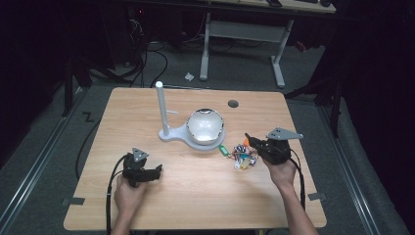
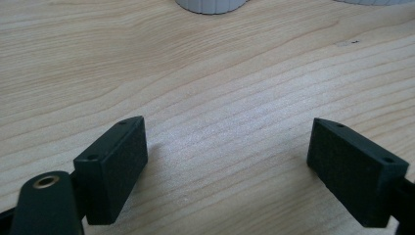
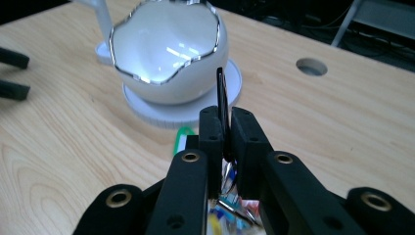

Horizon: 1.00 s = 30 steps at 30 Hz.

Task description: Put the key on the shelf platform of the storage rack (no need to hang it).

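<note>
The right gripper (image 3: 224, 134) has its blocky matte black fingers clamped on a thin dark flat key (image 3: 221, 98), with a jumble of colourful keys (image 1: 243, 155) dangling over the pale woodgrain surface (image 1: 195, 196), near the glossy white egg-shaped bowl (image 1: 205, 125). The left gripper (image 2: 227, 161) sits wide, gripping nothing.

Black hand-held gripper (image 1: 157, 170) each hand; grey triangular top plates, black cables, brass screws.

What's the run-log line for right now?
right gripper: shut on key bunch | left gripper: open, idle | bowl stand: untouched
</note>
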### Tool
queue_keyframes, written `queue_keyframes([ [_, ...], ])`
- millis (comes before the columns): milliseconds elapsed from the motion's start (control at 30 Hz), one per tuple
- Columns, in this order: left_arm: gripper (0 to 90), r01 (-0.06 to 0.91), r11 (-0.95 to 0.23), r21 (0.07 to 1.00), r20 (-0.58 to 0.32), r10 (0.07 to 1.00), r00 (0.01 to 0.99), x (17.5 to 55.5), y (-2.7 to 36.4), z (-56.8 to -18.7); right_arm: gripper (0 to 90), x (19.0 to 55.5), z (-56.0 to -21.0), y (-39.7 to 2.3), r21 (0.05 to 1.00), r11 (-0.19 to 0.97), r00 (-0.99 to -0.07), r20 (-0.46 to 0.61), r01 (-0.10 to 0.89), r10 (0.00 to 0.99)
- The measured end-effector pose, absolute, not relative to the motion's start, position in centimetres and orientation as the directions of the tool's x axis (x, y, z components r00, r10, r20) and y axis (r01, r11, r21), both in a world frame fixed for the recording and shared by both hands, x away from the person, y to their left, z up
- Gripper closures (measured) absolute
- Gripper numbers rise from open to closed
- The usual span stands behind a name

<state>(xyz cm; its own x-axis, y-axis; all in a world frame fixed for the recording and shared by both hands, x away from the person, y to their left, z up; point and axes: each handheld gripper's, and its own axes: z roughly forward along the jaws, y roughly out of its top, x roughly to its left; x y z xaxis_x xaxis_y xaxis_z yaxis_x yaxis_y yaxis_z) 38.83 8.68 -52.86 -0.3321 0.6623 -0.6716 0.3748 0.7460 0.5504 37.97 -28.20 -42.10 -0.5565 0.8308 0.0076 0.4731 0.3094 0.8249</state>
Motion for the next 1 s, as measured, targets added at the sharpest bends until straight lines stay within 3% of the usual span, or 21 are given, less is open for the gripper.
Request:
queue_keyframes([
  [433,15.4,0.375,0.747,0.550,-0.672,0.662,-0.333,38.8,8.7,-52.9,84.7,39.4,-38.0,-27.8,0.801,0.323,-0.596,0.051,0.504,0.802],
  [567,15.4,0.375,0.747,0.550,-0.672,0.662,-0.333,38.8,8.7,-52.9,84.6,39.7,-36.3,-27.2,0.768,0.376,-0.626,0.041,0.518,0.779],
  [1000,15.4,0.375,0.745,0.551,-0.671,0.663,-0.331,38.8,8.7,-52.9,84.6,40.1,-30.6,-24.9,0.766,0.446,-0.699,0.005,0.463,0.715],
])
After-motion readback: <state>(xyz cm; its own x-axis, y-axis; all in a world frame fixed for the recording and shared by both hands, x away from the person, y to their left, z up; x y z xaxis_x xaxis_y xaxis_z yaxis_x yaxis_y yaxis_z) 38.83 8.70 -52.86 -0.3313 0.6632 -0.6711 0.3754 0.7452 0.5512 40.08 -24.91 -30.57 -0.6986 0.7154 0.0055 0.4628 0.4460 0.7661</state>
